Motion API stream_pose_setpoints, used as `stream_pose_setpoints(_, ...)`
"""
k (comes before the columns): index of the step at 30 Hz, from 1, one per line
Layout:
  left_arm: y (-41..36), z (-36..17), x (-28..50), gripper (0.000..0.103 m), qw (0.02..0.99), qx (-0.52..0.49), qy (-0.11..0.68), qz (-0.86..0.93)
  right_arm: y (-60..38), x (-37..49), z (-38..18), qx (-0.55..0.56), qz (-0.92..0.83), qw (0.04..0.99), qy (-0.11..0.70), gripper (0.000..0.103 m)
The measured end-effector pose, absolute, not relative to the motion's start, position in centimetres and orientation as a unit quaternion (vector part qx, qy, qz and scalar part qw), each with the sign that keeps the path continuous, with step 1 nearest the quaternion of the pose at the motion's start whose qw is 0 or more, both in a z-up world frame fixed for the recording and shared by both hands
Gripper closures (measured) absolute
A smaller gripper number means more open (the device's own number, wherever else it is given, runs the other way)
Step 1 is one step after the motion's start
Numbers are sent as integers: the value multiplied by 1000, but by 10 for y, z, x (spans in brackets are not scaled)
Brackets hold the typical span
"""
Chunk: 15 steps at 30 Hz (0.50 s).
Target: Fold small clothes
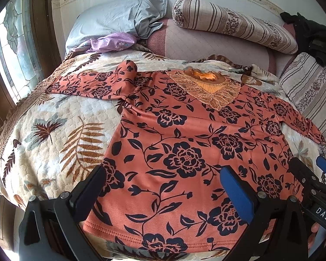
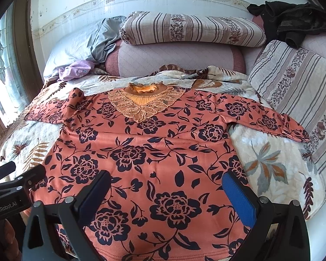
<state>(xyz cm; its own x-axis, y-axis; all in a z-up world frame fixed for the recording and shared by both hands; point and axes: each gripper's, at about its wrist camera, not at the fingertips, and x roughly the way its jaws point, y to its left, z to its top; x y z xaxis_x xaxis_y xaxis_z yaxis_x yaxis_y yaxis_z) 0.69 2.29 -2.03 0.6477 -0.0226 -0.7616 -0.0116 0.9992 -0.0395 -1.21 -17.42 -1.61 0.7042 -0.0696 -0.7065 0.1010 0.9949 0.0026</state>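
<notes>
Floral top (image 1: 180, 143) spread flat on bed (image 1: 54, 130), both grippers, left (image 1: 163, 187) and right (image 2: 167, 193), over its hem, jaws open, empty.

One floral top (image 2: 154, 152), two striped pillows (image 2: 191, 28), one leaf-print blanket (image 2: 267, 152), two grippers, both spread wide.

Matt, soft-knit floral top (image 1: 173, 152) with lace collar (image 1: 206, 89) lies on a plush, quilted fleece blanket (image 1: 60, 130).
</notes>
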Motion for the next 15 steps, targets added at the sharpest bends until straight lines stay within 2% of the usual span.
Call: stream_pose_setpoints(15, 20, -19, 6, 0, 908, -17, 419, -5, -175, -12, -16, 19, -49, 922, 383, 0)
